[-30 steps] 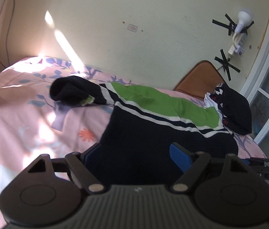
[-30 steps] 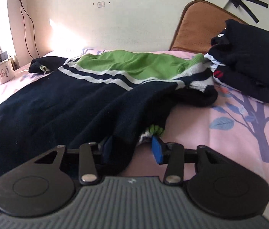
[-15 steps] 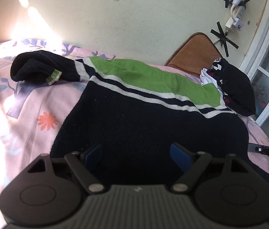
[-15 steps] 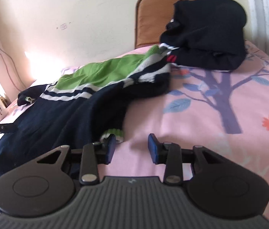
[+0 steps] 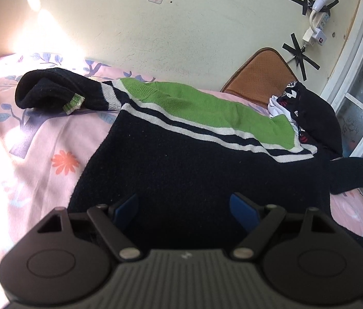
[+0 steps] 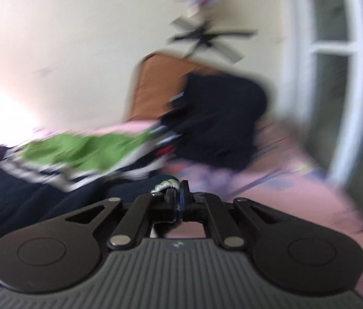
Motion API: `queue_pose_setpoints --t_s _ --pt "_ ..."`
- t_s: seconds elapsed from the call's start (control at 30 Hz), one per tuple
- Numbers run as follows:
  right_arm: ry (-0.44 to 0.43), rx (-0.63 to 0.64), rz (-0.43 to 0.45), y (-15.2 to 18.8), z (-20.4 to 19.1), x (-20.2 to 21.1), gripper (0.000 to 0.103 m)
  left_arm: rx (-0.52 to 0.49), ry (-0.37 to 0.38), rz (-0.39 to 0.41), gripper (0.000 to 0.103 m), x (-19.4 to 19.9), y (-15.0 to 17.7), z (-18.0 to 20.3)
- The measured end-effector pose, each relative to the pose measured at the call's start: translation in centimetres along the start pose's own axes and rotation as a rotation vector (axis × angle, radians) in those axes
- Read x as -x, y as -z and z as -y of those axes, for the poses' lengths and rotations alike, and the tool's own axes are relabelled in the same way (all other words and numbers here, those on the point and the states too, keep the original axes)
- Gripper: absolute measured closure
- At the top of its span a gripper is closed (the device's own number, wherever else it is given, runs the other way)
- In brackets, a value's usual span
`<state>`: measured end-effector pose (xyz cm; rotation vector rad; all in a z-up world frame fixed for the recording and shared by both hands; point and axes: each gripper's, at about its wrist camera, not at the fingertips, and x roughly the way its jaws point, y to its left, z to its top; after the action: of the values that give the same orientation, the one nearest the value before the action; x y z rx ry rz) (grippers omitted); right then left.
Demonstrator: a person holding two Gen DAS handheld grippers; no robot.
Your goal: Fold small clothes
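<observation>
A dark sweater with a green yoke lies flat on the bed, stretching ahead of the wide-open left gripper. The right gripper is clamped on the sleeve cuff, which lies far right of the left gripper; that view is blurred.

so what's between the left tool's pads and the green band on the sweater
Only the sweater's navy body, then its white and navy stripes, before the green band; the left wrist view shows it. The left tool is open.
</observation>
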<state>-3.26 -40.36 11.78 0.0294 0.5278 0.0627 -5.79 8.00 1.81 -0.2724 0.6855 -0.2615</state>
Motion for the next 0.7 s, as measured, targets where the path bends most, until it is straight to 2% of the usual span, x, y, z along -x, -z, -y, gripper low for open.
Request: queue_pose_setpoints --t_s 0.07,0.13,0.2,0.27,0.37,0.47,0.57,0.7 --pt "0.185 -0.006 0.087 -1.7 4.1 0.8 0.098 -0.001 0.001 0.000 0.021 0.0 0.0 0.1" --pt "0.266 -0.094 0.140 -3.0 7.5 1.9 0.098 0.001 0.000 0.001 0.021 0.0 0.0 0.1" --pt "0.244 -0.183 0.172 -3.7 9.4 2.6 0.098 0.004 0.001 0.001 0.021 0.0 0.0 0.2" --pt "0.194 -0.224 0.200 -4.2 9.5 2.9 0.098 0.004 0.002 0.001 0.020 0.0 0.1 0.3" --pt "0.025 -0.276 0.218 -5.7 7.4 3.4 0.098 -0.001 0.005 0.000 0.018 0.1 0.1 0.5" --pt "-0.207 -0.311 0.217 -8.5 2.6 5.0 0.098 0.002 0.015 0.004 0.018 0.2 0.2 0.3" --pt "-0.387 -0.259 0.205 -12.1 -3.1 3.8 0.098 0.023 0.031 0.010 0.018 0.3 0.2 -0.2" --pt "-0.572 -0.168 0.198 -17.6 -11.8 0.6 0.098 0.050 0.051 0.022 0.018 0.5 0.2 -0.7"
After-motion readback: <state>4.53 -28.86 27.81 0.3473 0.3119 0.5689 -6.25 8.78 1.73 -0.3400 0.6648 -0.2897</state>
